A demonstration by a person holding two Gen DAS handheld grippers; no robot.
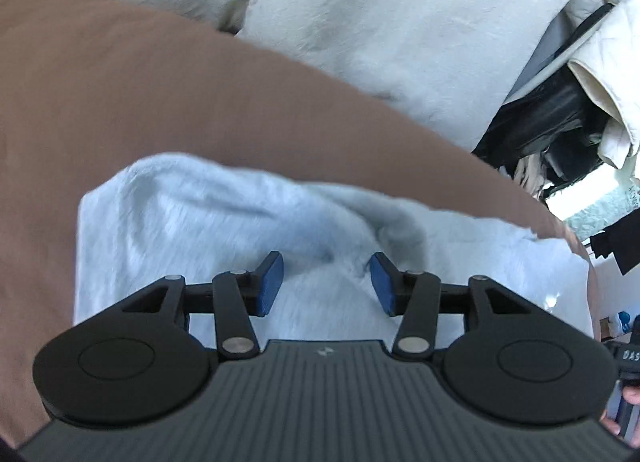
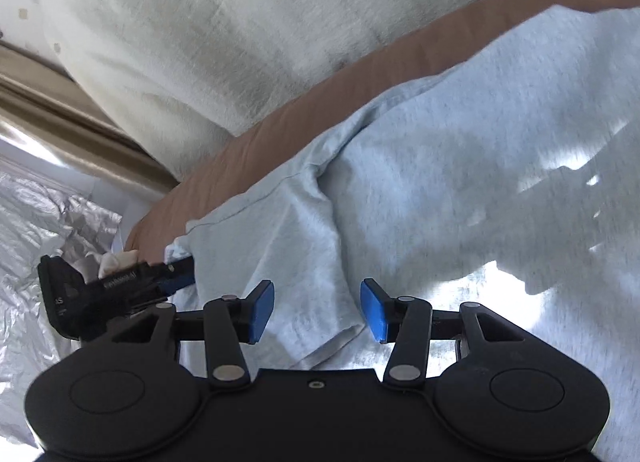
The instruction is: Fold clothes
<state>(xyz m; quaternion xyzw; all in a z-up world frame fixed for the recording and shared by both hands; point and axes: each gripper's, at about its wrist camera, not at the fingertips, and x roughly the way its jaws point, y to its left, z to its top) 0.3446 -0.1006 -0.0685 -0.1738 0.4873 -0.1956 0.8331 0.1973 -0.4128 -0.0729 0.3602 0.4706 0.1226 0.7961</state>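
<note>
The blue shirt (image 1: 256, 217) lies on the brown sheet (image 1: 160, 101), just below a white pillow (image 1: 360, 21). It is still lumpy and not flat.

The left gripper (image 1: 326, 282) hangs over the shirt. Its jaws are half open and hold nothing. In the right view it looks small and dark by the shirt's corner, so I cannot be sure how near the cloth it is.

The right gripper (image 2: 317, 310) is half open too. A flap (image 2: 280, 246), maybe a sleeve, lies under its jaws, but the pads do not pinch it.

I think this is the start of a fold. Next, each gripper needs to go down, pinch an edge, and pull the cloth smooth.
</note>
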